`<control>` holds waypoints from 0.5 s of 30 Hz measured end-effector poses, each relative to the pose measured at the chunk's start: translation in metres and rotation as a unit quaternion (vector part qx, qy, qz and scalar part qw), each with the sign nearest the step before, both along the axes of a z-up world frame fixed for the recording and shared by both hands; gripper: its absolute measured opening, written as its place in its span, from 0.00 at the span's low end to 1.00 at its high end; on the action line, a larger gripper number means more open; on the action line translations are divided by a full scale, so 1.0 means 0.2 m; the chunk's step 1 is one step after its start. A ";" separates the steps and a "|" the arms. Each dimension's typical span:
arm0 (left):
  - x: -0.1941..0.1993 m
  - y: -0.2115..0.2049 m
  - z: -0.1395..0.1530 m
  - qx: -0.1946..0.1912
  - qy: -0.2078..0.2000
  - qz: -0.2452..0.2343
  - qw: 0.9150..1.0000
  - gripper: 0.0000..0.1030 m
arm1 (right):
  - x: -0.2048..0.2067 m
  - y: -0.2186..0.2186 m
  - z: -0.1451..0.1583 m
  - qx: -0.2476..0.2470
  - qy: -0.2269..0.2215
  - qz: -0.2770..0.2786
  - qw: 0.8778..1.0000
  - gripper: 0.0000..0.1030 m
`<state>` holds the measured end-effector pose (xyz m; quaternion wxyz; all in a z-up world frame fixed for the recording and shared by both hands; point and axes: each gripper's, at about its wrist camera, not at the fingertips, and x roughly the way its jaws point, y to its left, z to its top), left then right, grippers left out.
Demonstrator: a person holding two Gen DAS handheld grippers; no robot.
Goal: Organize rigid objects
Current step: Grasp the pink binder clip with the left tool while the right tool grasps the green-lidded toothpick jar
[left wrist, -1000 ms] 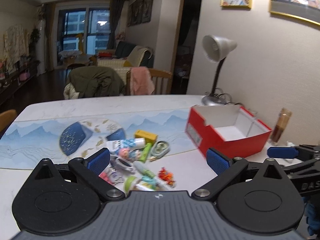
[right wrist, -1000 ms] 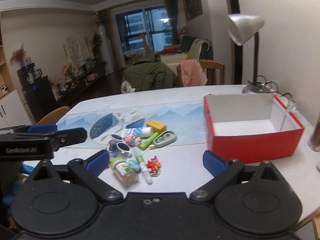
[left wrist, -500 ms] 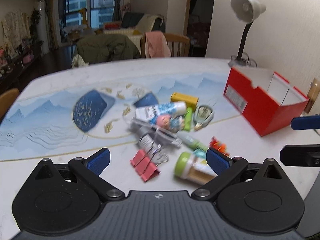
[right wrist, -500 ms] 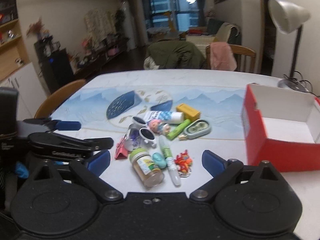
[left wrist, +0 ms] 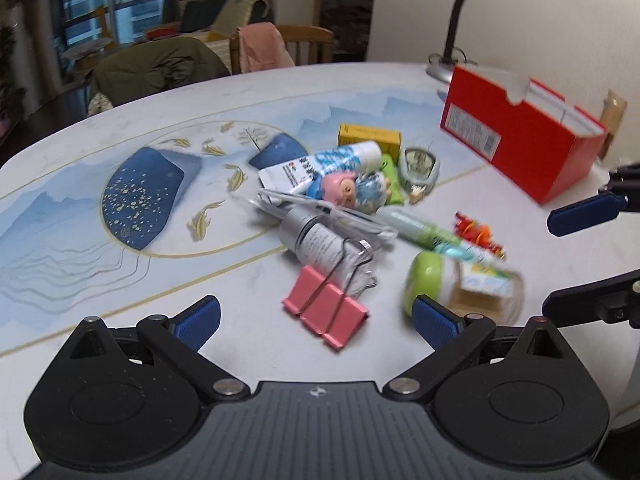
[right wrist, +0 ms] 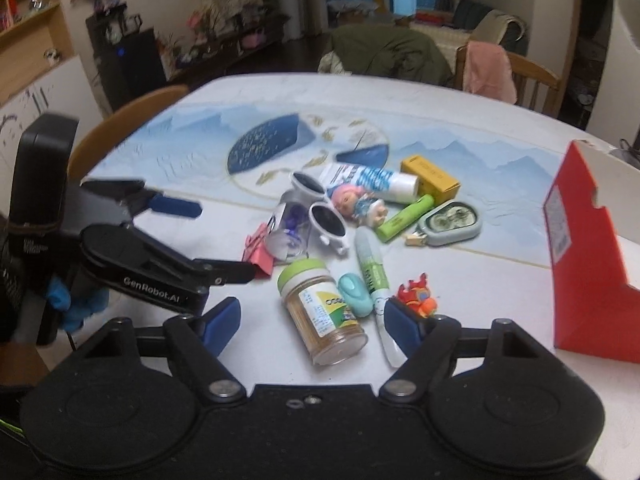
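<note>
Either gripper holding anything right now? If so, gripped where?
Nothing held. Left gripper is open above the pink binder clip; right gripper is open around the green-lidded jar, not clamped.

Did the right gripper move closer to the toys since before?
Yes. The right gripper has come forward and down toward the pile: the jar on the table now lies between its open fingers, no longer well ahead.

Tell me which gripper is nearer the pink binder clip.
Left. The left gripper is open right in front of the pink binder clip, framing it. The right gripper is open around the green-lidded jar, beside the clip.
</note>
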<state>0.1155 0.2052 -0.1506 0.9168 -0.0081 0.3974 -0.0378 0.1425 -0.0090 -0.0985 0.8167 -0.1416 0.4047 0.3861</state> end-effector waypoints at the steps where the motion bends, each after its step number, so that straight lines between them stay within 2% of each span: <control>1: 0.01 0.01 -0.01 0.001 0.002 -0.009 1.000 0.99 | 0.01 0.02 -0.02 -0.007 0.002 0.002 1.000 0.73; 8: 0.07 0.05 -0.07 0.008 0.009 -0.071 0.997 0.99 | 0.06 0.11 -0.11 -0.042 0.014 0.010 0.999 0.64; 12: 0.10 0.03 -0.11 0.014 0.010 -0.086 0.996 0.99 | 0.09 0.14 -0.14 -0.056 0.017 0.003 0.998 0.61; 15: 0.12 0.02 -0.12 0.013 0.011 -0.100 0.995 0.92 | 0.11 0.16 -0.17 -0.064 0.019 0.003 0.998 0.60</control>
